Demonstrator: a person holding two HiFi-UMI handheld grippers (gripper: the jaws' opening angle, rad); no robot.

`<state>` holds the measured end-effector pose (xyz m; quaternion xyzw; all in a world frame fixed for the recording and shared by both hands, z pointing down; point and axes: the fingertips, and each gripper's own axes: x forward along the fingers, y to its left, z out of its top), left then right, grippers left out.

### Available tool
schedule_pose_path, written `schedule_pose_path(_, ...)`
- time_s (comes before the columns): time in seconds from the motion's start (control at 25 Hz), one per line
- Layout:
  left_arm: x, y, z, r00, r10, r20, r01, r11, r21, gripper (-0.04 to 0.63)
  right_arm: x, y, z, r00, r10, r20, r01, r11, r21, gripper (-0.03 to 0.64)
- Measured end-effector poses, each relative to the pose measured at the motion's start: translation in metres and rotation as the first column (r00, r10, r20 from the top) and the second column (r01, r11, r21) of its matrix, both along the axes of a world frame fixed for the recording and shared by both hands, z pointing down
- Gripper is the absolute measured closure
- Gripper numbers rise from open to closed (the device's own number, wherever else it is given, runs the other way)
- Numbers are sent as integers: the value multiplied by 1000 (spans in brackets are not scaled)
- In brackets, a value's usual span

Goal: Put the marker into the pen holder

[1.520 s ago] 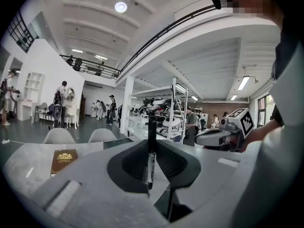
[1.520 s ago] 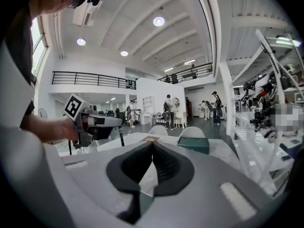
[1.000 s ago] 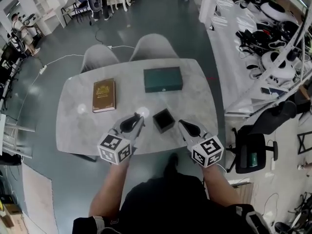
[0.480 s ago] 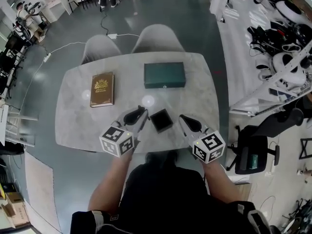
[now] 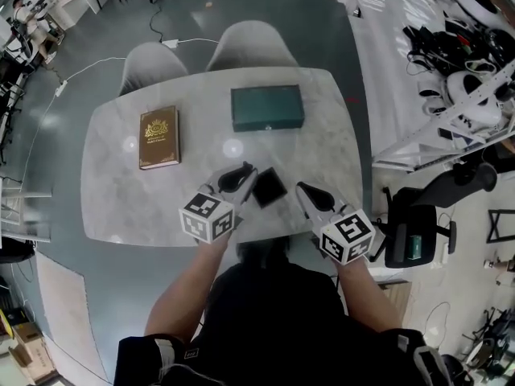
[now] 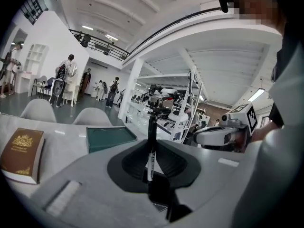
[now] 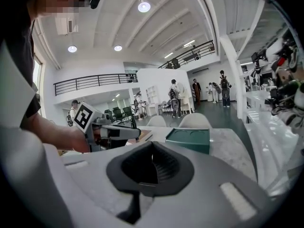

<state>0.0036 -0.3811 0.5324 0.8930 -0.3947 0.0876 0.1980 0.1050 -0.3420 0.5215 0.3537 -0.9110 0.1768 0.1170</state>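
A black marker stands upright between the jaws of my left gripper, which is shut on it. In the head view the left gripper sits at the left edge of the black square pen holder, which stands near the table's front edge. The marker itself is too small to make out there. My right gripper hovers just right of the holder, and its jaws are closed together with nothing between them.
A brown book lies at the table's left and a dark green box at the back middle. Two grey chairs stand behind the marble table. Cluttered shelves and an office chair are to the right.
My left gripper has moved right and forward with the marker, from well left of the pen holder to its left edge. The right gripper has stayed roughly in place.
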Motion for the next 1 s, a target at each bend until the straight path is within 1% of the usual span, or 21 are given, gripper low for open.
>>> schedule_pose_path(0.16,3,-4,23,1000,12,18,-12,1000,-9,537,-1,1,7,1000,8,-6,-9,1000,-18,617)
schedule_pose_path(0.56,10,9,74,997,54,61,-47,994,-100,537,-5,0,16,1000,26,-11,-26,999,-40,617)
schedule_pose_path(0.68,8,11,82,995,63,73,-54,991,-122,537,-7,1,15,1000,26,-9,-27,999,-42,617)
schedule_pose_path(1.0,1,9,92,983,99,156,-79,989,-126,537,-12,3,18,1000,28,-11,-28,998,-57,617)
